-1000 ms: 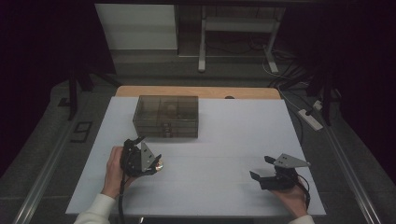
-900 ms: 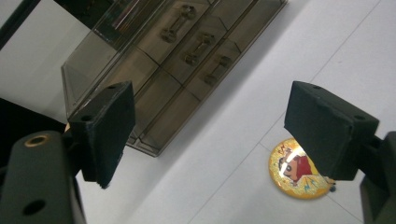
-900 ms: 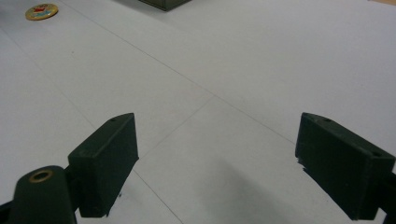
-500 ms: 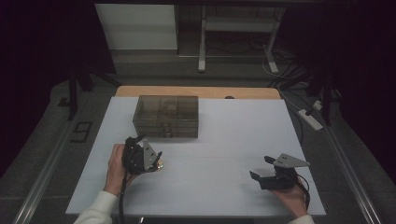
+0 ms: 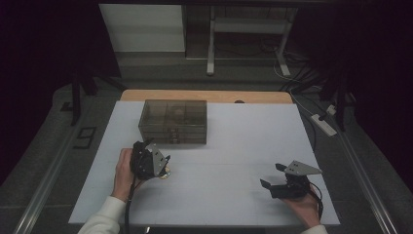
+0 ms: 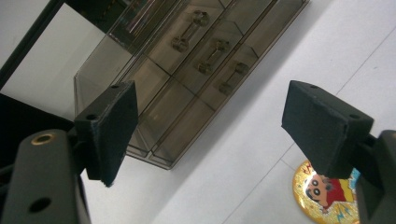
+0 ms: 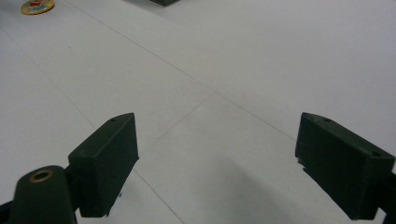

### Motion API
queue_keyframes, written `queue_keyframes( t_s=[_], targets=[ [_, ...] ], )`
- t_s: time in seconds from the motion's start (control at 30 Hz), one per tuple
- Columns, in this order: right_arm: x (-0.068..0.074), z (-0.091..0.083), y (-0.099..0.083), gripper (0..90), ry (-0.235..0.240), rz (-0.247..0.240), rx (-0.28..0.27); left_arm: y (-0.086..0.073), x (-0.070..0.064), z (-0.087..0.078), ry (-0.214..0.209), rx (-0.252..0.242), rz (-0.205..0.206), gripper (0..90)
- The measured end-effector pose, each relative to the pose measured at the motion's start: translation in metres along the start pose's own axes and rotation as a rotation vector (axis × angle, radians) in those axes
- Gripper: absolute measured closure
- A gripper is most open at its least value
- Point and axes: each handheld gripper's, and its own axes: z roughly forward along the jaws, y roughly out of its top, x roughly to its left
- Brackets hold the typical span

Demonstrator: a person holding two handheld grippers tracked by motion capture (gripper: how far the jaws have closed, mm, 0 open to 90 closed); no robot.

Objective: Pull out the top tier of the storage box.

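Left gripper view shows the left tongs [image 6: 210, 130] open and empty, the cartoon badge [image 6: 327, 193] just beside one jaw, likely awaiting pickup toward the drawer box [image 6: 187, 79]; right tongs [image 7: 224, 163] open, idle.

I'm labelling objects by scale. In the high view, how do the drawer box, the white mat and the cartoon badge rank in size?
1. White mat
2. Drawer box
3. Cartoon badge, small beside the left hand-held gripper

Dim room, bright tabletop, perhaps slightly soft
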Motion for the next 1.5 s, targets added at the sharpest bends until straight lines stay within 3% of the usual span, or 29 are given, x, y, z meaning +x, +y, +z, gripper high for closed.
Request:
queue_keyframes(
  t_s=[1.1,1.5],
  targets=[
    [0.0,-0.003,-0.003,12.9,-0.01,0.005,0.005,0.009,-0.006,0.017,0.06,0.007,0.087,20.9],
    [0.0,-0.003,-0.003,13.0,-0.01,0.005,0.005,0.011,-0.004,0.022,0.063,0.003,0.081,21.6]
  ],
)
